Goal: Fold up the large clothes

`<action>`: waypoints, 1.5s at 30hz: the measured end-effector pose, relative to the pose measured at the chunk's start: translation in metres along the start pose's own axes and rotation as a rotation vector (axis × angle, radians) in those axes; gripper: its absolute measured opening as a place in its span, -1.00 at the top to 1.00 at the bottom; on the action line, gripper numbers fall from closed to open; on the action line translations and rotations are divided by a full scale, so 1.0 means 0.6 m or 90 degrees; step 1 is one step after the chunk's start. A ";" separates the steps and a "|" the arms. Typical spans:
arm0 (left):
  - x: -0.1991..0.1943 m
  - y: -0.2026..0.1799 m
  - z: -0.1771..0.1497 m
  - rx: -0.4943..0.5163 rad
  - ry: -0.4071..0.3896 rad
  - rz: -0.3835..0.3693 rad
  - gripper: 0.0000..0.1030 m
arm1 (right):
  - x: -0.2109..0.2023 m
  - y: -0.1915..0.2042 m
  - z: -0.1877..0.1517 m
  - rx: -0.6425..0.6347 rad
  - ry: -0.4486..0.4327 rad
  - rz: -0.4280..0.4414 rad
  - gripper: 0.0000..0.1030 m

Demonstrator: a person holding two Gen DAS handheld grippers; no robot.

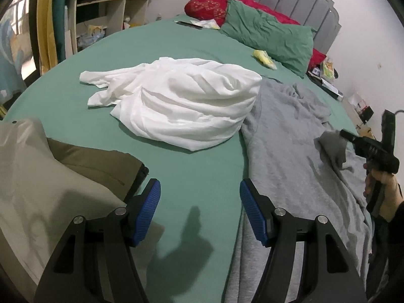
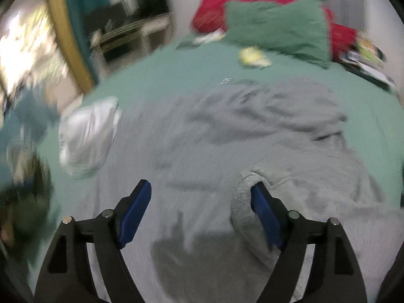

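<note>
A large grey garment (image 1: pixel 298 136) lies rumpled on the green bed (image 1: pixel 197 176), at the right in the left wrist view; it fills the middle of the blurred right wrist view (image 2: pixel 227 139). My left gripper (image 1: pixel 199 207) is open and empty above bare sheet, the grey garment's edge by its right finger. My right gripper (image 2: pixel 200 207) is open just above the grey garment; a fold of grey cloth (image 2: pixel 243 202) drapes over its right finger. In the left wrist view the right gripper (image 1: pixel 353 139) is at the far right, with grey cloth hanging at its tip.
A crumpled white garment (image 1: pixel 176 101) lies mid-bed. Folded beige and olive clothes (image 1: pixel 63 171) lie at the near left. A green pillow (image 1: pixel 267 35) and a red pillow (image 1: pixel 209 2) sit by the grey headboard. A shelf unit (image 1: pixel 106 7) stands beyond the bed's far left.
</note>
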State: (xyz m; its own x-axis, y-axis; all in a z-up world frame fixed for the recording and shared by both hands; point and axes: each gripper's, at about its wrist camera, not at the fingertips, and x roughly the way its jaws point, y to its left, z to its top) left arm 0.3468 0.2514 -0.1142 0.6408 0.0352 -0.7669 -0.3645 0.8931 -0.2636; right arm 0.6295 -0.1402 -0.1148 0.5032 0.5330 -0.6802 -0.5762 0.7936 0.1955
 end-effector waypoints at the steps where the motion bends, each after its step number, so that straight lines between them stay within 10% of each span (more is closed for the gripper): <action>1: -0.001 0.002 0.002 -0.001 -0.002 0.000 -0.33 | -0.017 -0.004 -0.002 0.038 -0.030 -0.018 -0.57; 4: -0.001 0.005 0.007 -0.004 -0.004 0.000 -0.33 | -0.042 -0.015 -0.034 0.110 -0.087 -0.066 -0.60; 9: 0.003 0.007 0.009 -0.011 0.000 0.002 -0.33 | -0.036 0.076 -0.086 -0.076 -0.016 -0.095 -0.64; 19: 0.014 -0.005 0.002 0.016 0.007 0.015 -0.33 | 0.033 -0.099 -0.093 0.309 -0.002 -0.050 -0.63; 21: 0.015 -0.005 0.003 0.016 0.009 0.015 -0.33 | 0.059 -0.091 -0.082 0.290 0.019 -0.032 -0.32; 23: 0.016 -0.005 0.004 0.016 0.010 0.011 -0.33 | 0.072 -0.062 -0.061 0.245 0.023 -0.027 0.88; 28: 0.013 0.003 0.009 0.005 0.008 0.008 -0.33 | 0.107 0.024 0.040 0.171 0.011 0.115 0.82; 30: 0.011 0.009 0.013 -0.004 0.002 0.014 -0.33 | 0.130 0.077 0.086 0.104 0.045 0.078 0.82; 33: 0.004 0.019 0.022 -0.013 -0.011 0.019 -0.33 | 0.126 0.183 0.156 -0.053 0.001 -0.066 0.17; 34: 0.002 0.023 0.025 -0.017 -0.014 0.018 -0.33 | 0.129 0.211 0.171 -0.079 -0.017 -0.097 -0.68; 35: 0.000 0.025 0.027 -0.021 -0.016 0.016 -0.33 | 0.136 0.238 0.188 -0.093 -0.038 -0.096 -1.00; 40: -0.002 0.038 0.032 -0.032 -0.023 0.014 -0.33 | 0.271 0.351 0.248 -0.142 0.037 -0.029 -1.00; 45: 0.002 0.046 0.025 -0.012 -0.026 0.007 -0.33 | 0.413 0.302 0.287 -0.023 0.140 -0.180 -1.00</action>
State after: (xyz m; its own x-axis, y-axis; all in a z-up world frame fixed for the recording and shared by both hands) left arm 0.3477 0.2831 -0.1136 0.6638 0.0641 -0.7452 -0.3846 0.8837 -0.2666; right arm 0.7606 0.1865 -0.1261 0.4974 0.2148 -0.8405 -0.4580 0.8878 -0.0442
